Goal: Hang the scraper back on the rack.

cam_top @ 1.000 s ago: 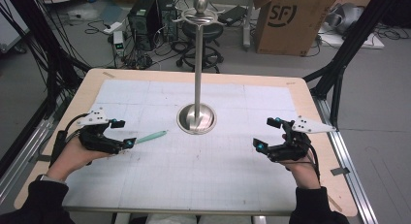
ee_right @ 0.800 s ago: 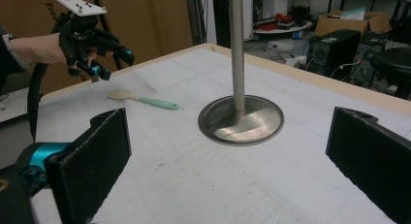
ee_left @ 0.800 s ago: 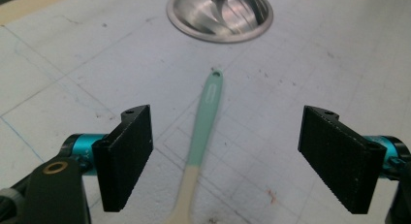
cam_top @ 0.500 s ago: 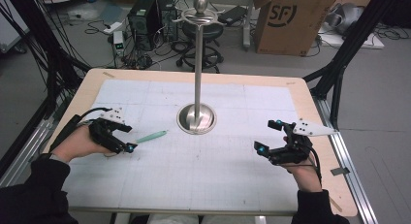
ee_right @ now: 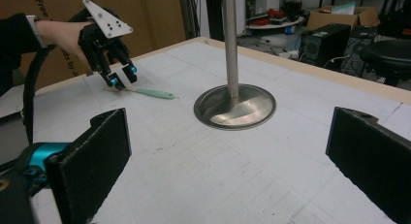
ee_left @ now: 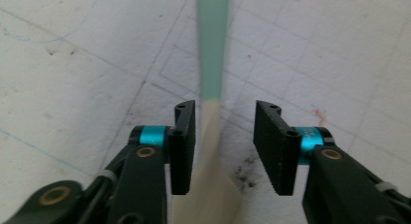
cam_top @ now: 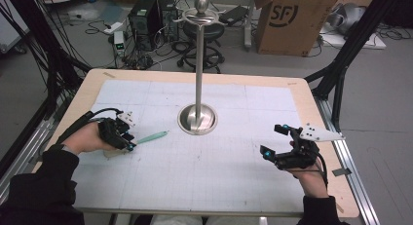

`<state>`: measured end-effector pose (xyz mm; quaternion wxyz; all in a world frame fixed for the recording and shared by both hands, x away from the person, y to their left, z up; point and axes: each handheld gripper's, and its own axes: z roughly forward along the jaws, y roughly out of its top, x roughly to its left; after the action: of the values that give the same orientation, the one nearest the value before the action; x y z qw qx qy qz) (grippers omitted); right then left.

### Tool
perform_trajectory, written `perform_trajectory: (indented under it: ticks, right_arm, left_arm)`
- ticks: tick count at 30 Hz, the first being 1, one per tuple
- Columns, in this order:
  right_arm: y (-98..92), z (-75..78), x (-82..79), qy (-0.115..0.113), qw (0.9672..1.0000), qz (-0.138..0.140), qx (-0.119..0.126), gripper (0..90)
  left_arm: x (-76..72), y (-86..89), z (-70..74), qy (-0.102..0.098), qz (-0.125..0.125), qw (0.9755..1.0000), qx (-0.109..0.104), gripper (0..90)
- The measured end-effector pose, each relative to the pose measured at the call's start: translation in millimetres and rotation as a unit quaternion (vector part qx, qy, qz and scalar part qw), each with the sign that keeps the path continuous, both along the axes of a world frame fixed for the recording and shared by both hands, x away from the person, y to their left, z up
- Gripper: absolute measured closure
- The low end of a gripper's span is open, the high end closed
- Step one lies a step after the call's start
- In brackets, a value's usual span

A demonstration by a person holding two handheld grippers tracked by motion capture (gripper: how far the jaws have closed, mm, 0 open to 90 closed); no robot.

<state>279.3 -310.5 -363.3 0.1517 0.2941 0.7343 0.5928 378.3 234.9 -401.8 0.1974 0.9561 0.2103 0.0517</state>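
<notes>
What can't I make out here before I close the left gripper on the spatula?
- Spatula blade: its wide end is cut off by the bottom edge of the left gripper view; in the high view the left gripper covers it.
- Pad contact: the left gripper's jaws straddle the blade with gaps showing; touching is unclear.
- Stand top: cut off in the right gripper view.

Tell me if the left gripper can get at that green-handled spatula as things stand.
Likely yes. The left gripper already straddles the spatula where its beige blade meets the green handle. Its jaws have just been closing, gaps remain beside the blade, and nothing stands in the way on the table.
</notes>
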Motion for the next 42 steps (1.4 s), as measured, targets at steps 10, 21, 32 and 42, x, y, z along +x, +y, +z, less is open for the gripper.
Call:
perform_trajectory:
  ticks: [10, 21, 32, 42]
  right_arm:
    - [2.2, -0.4, 4.5, 0.001, 1.0000, 0.004, 0.001, 1.2]
    - [1.9, -0.1, 4.1, 0.001, 1.0000, 0.005, 0.003, 1.2]
    - [1.6, 0.1, 3.4, 0.000, 1.0000, 0.007, 0.002, 1.2]
    - [-1.5, 0.0, 3.3, -0.001, 1.0000, 0.001, 0.004, 1.2]
  left_arm:
    - [6.9, -7.6, -2.1, 0.009, -0.011, 0.9977, 0.066, 70.4]
    - [12.9, -17.1, -4.7, 0.045, -0.012, 0.9955, 0.082, 79.9]
    - [8.3, -5.4, -1.1, 0.030, 0.016, 0.9991, 0.024, 80.3]
    - [-7.5, 8.5, 38.0, -0.026, 0.045, 0.9886, -0.141, 80.2]
